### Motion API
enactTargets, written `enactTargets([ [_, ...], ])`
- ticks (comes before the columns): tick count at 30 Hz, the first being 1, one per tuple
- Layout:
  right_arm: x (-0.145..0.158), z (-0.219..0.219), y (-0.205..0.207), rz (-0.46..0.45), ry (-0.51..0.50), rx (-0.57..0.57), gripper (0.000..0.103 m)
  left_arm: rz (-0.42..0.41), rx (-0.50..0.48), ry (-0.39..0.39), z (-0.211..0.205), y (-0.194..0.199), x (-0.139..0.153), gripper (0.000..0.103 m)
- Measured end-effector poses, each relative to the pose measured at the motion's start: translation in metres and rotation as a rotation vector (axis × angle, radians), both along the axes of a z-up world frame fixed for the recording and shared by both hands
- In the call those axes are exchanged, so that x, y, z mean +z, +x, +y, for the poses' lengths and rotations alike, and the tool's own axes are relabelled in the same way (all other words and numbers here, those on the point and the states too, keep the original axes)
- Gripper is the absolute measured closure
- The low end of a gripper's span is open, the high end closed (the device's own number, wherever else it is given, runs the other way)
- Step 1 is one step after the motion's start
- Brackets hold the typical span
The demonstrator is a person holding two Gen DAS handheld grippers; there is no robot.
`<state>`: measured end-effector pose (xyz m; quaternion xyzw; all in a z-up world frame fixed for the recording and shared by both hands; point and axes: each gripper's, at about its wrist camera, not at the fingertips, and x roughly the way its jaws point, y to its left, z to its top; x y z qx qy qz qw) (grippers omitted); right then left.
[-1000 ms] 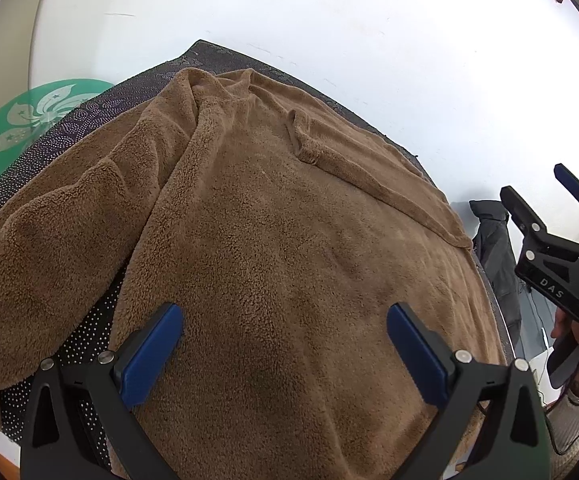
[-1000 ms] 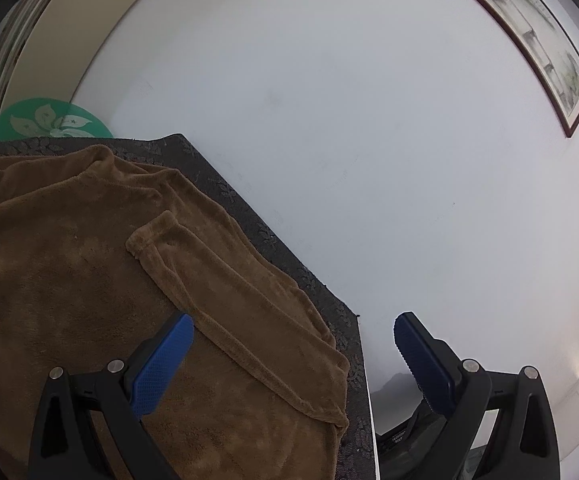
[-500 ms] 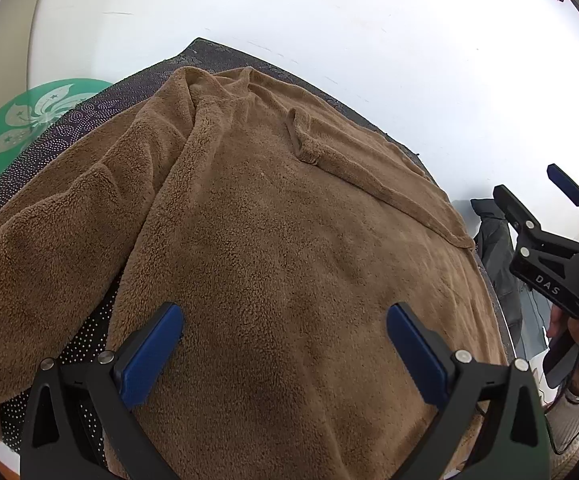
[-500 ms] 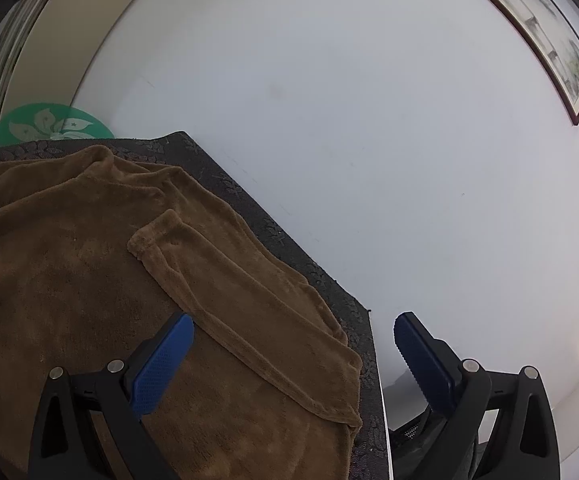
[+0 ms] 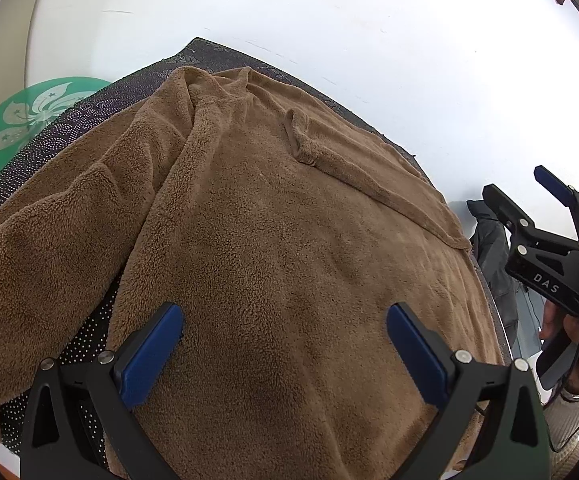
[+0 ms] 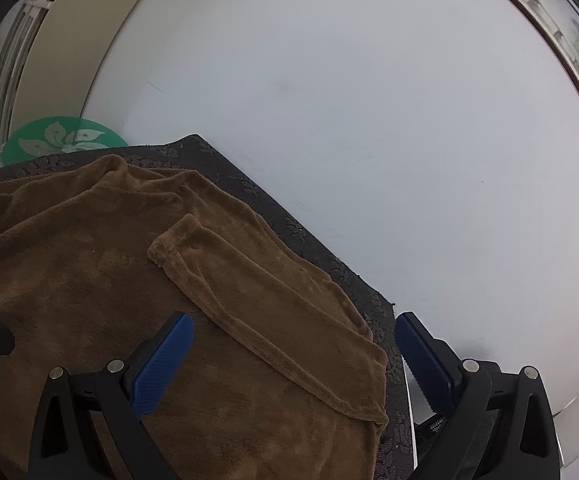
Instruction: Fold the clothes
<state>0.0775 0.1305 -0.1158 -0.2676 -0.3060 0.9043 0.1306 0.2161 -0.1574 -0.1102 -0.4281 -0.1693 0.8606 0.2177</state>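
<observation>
Left wrist view: brown fleece sweater [image 5: 273, 264] spread flat on a dark patterned mat [image 5: 137, 92]. Left gripper [image 5: 283, 354] hovers over the sweater's near hem, jaws wide apart, holding nothing. One sleeve [image 5: 53, 236] sprawls out from the sweater body toward the green round sign [image 5: 21, 128]; the other sleeve [image 5: 373, 176] is already folded in across the body. Right gripper [image 5: 529, 208] off the sweater's far side, held in a hand [image 5: 569, 344], jaws spread, nothing in them.

Right wrist view: right gripper [image 6: 293, 364] above the sweater's [image 6: 89, 300] side edge, jaws fully parted and empty, one pad over fleece, the other past the mat's [image 6: 289, 224] border. Folded sleeve [image 6: 265, 296] lies diagonally, cuff [image 6: 169, 248] toward the sweater's middle.

Handling judgement: thick, soft, limp pile; light, not slippery, will sag and bunch when lifted. Likely best hold: pinch the sprawled sleeve near its cuff, or the hem corners, gripping both layers.
</observation>
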Motion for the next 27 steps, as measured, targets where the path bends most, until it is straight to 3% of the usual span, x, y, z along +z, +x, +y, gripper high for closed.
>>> enactTargets([
  [27, 0.0032, 0.0041, -0.0051, -0.023, -0.069, 0.010, 0.001, -0.003, -0.004, -0.002, 0.0008, -0.0007, -0.0005, 0.001],
])
